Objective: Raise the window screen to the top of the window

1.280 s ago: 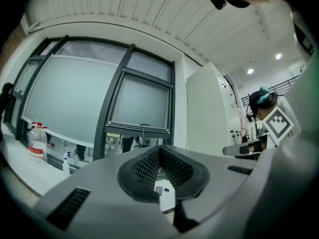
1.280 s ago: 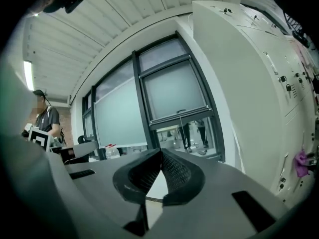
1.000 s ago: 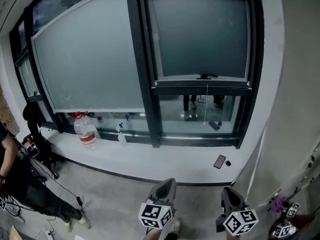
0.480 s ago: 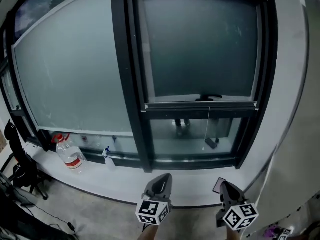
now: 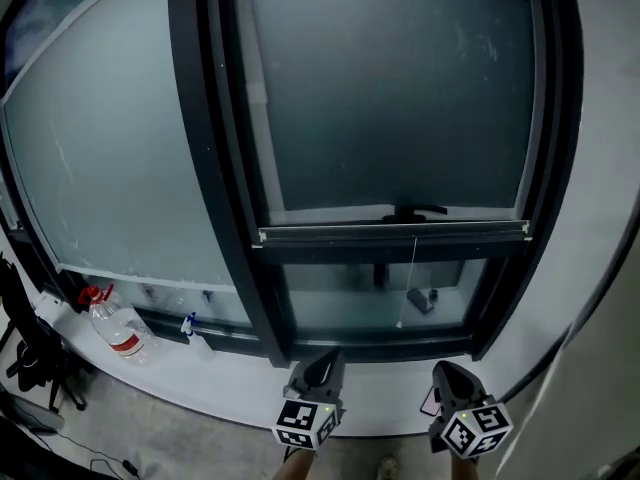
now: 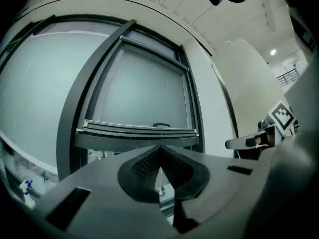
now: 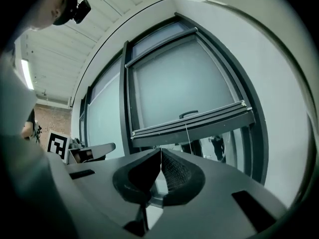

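Note:
A grey window screen (image 5: 390,98) covers the upper part of the right-hand window. Its bottom bar (image 5: 395,233) (image 6: 139,129) (image 7: 194,122) carries a small black handle (image 5: 415,209) (image 6: 160,125) (image 7: 188,114), and a thin cord (image 5: 408,278) hangs from the bar. Clear glass shows below the bar. My left gripper (image 5: 322,366) (image 6: 160,153) and right gripper (image 5: 447,373) (image 7: 160,156) are both shut and empty. They point level at the window, well short of the bar and below it.
A white sill (image 5: 230,383) runs under the windows, with a water bottle (image 5: 112,326) and a spray bottle (image 5: 193,330) at the left. A dark frame post (image 5: 225,198) separates the two panes. A phone (image 5: 428,400) lies on the sill beside my right gripper. A white wall (image 5: 610,218) rises at the right.
The window has grown larger and closer in the head view. Both grippers have advanced toward it together, staying shut.

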`<state>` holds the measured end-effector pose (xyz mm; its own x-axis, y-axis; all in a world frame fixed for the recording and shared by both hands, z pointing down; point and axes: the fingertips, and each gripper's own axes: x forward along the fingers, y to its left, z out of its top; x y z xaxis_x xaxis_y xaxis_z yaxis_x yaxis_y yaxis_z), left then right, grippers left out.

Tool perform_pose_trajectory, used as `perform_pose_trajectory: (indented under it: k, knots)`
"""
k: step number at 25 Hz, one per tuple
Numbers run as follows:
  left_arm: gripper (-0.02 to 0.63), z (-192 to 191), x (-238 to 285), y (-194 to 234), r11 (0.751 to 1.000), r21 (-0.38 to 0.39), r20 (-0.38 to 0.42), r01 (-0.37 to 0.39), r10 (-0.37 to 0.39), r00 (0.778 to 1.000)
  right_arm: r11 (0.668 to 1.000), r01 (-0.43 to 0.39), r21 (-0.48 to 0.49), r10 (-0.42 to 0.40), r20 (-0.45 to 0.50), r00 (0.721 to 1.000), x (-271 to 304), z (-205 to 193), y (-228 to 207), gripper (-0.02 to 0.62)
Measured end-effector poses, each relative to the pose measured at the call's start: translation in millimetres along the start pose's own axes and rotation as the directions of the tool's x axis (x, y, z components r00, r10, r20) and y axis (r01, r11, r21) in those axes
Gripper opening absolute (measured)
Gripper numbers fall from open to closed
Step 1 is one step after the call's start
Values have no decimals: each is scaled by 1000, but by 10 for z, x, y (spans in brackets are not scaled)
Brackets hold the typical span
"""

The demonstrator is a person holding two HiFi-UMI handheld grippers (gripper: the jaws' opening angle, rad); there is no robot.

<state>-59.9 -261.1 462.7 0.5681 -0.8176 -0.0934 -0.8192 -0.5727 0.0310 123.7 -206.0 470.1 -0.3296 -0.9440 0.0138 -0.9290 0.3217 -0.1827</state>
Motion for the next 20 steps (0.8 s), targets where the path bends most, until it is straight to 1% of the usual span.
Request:
perform_pose_trajectory:
  k: [2, 5, 8, 11, 13, 16, 17, 18, 19, 20]
  knots:
    - [2, -19, 369, 39, 1000, 11, 0, -7, 7, 1000, 999, -26, -21, 26, -4, 1000, 275, 78, -265, 6]
    - [3, 6, 929, 97, 999, 33, -11, -3, 4, 1000, 994, -65, -86, 64, -18, 998, 682, 278, -632, 6]
    - [2, 90, 1398, 220, 997, 74, 18, -32, 31, 999, 984, -101, -145, 101, -11, 995, 1074, 486, -938, 6]
    - [3, 147, 1706, 291, 996, 76, 46, -53, 49, 998, 986, -111, -123, 112, 5, 994, 1380, 586, -1212, 6]
    - [2, 168, 1867, 368, 994, 91, 49, -60, 56, 997, 988, -104, -111, 107, 21, 994, 1532, 638, -1316, 6]
    - [3, 213, 2053, 476, 990, 118, 37, -73, 69, 997, 982, -110, -152, 114, 13, 993, 1705, 698, -1372, 6]
    - [3, 243, 2107, 495, 986, 152, 30, -68, 64, 997, 974, -126, -186, 129, 3, 992, 1762, 720, -1358, 6]
    - [3, 272, 2167, 501, 977, 209, 20, -53, 50, 999, 960, -151, -236, 152, -13, 988, 1823, 748, -1327, 6]
    - [3, 283, 2239, 491, 960, 280, -3, -22, 24, 1000, 935, -181, -305, 178, -39, 983, 1887, 781, -1287, 8]
    - [3, 264, 2321, 461, 935, 353, -47, 28, -13, 999, 897, -209, -389, 196, -74, 978, 1953, 815, -1250, 8]
